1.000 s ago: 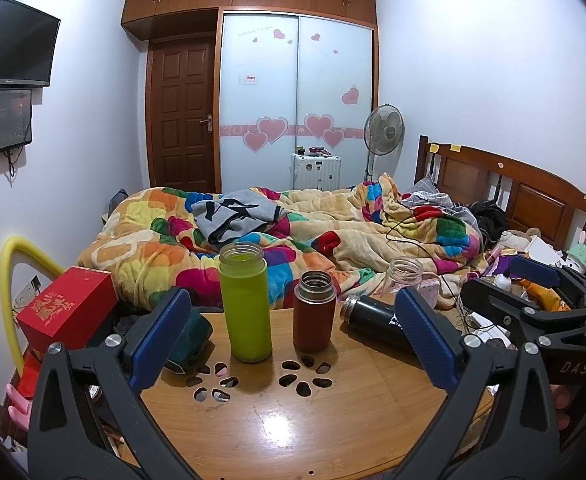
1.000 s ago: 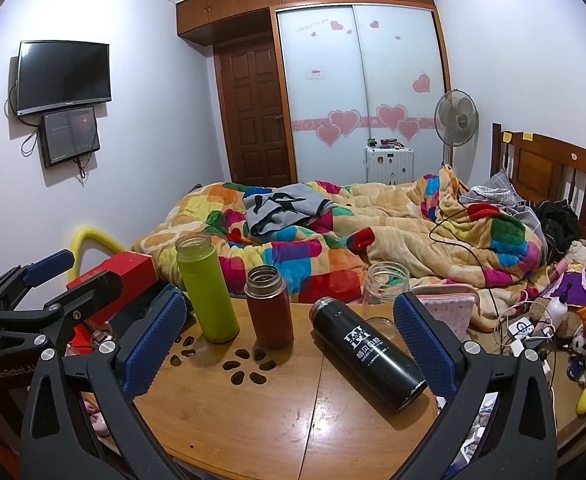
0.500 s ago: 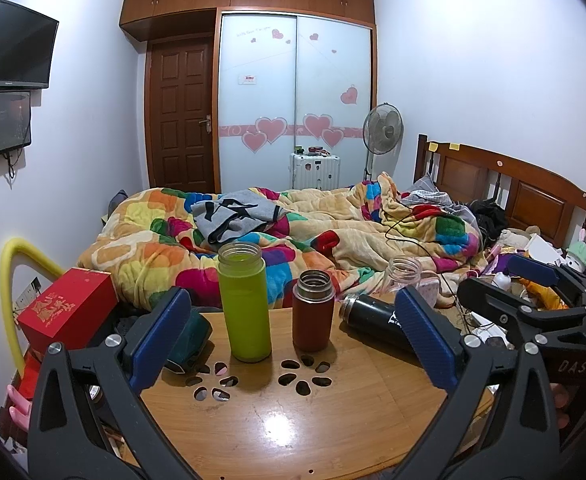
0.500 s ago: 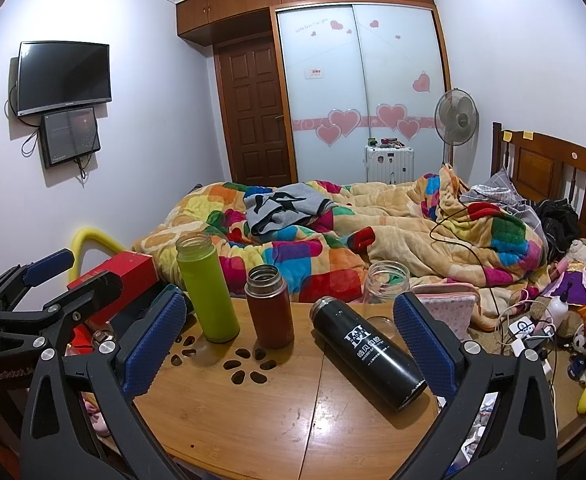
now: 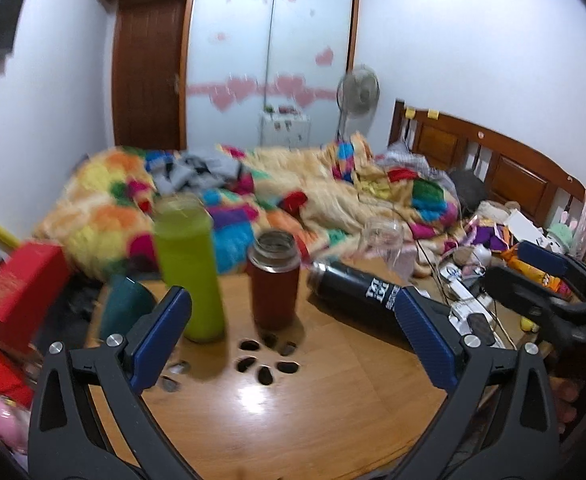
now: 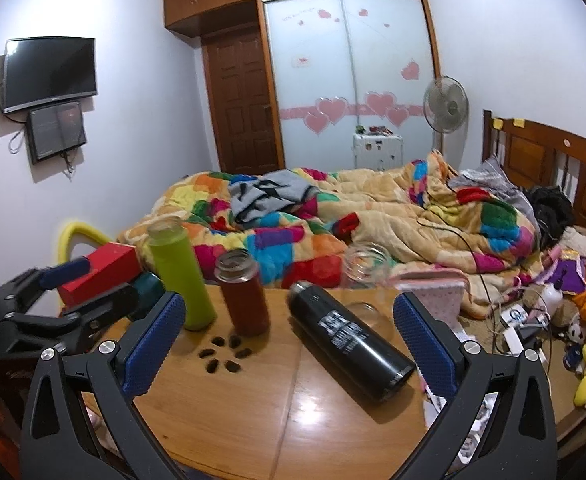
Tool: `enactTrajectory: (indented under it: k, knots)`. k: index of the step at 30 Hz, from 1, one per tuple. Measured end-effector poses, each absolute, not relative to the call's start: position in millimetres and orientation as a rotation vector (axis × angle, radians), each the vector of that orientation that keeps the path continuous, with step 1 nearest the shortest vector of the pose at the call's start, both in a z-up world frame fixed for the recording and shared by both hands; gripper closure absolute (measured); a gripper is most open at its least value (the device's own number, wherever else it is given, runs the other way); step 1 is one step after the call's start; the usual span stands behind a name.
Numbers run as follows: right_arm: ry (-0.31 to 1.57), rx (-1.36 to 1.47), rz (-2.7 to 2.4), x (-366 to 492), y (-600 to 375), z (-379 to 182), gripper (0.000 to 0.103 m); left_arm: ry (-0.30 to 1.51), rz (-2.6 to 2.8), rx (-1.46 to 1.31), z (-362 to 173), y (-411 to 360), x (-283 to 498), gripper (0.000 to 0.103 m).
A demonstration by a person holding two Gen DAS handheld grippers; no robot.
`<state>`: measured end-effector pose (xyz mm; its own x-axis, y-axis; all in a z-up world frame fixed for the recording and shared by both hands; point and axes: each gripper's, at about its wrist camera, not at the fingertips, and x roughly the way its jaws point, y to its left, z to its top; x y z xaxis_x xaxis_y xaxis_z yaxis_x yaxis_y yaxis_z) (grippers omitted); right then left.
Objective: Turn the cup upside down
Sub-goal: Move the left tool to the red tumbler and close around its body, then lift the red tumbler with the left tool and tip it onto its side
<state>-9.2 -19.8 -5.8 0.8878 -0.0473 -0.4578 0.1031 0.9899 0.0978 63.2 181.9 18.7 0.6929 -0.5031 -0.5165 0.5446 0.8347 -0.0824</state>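
The black cylindrical metal cup [image 6: 349, 340] lies on its side on the round wooden worktop [image 6: 253, 412], between the 2 spread fingers of the right tongs [image 6: 289, 340], touching neither. The left tongs [image 5: 293, 336] are also spread, holding nothing, with the cup near their right finger. A tall green bottle [image 6: 179, 276] and a brown-red flask [image 6: 241, 294] stand upright left of it.
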Motion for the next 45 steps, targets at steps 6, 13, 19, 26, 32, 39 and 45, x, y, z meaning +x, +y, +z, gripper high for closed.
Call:
enactTrajectory:
  k: [6,13,19,26,32,39,45]
  knots:
    - [0.529,0.173,-0.125,-9,-52,-27,0.000,0.655,-0.570,0.107,-26,138,109,0.018]
    - [0.575,0.213,-0.131,-7,-77,-49,0.000,0.730,-0.437,0.097,-69,110,161,0.018]
    - [0.615,0.204,-0.114,-1,-81,-65,0.000,0.714,-0.390,0.099,-76,100,180,0.033]
    - [0.653,0.195,-0.094,8,-78,-82,0.000,0.744,-0.447,0.082,-70,111,174,0.041]
    - [0.660,0.156,-0.053,10,-63,-90,0.000,0.826,-0.577,0.073,-65,131,146,0.042]
    - [0.659,0.095,0.065,9,-32,-104,0.000,0.918,-0.717,0.078,-59,156,99,0.042]
    - [0.695,0.043,0.238,14,1,-125,0.000,1.016,-0.818,0.004,-58,180,78,0.042]
